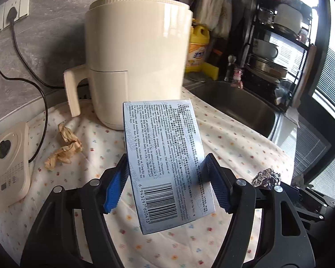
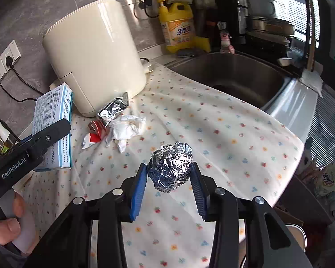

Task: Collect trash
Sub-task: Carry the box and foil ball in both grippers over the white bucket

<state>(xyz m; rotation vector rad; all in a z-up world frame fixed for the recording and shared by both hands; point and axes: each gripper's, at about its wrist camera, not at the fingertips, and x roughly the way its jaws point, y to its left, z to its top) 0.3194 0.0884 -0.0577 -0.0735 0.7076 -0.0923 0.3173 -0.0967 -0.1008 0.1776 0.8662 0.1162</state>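
My left gripper is shut on a light blue medicine box, held above the floral cloth with its barcode side up; the box also shows in the right wrist view. My right gripper is shut on a crumpled foil ball, held above the cloth; the ball also shows in the left wrist view. Crumpled brown paper lies on the cloth at the left. A foil wrapper, white crumpled paper and red-white scraps lie near the appliance.
A cream air fryer stands at the back of the cloth-covered counter. A steel sink is at the right, with a yellow detergent bottle and a dish rack behind it. A white device sits at the left.
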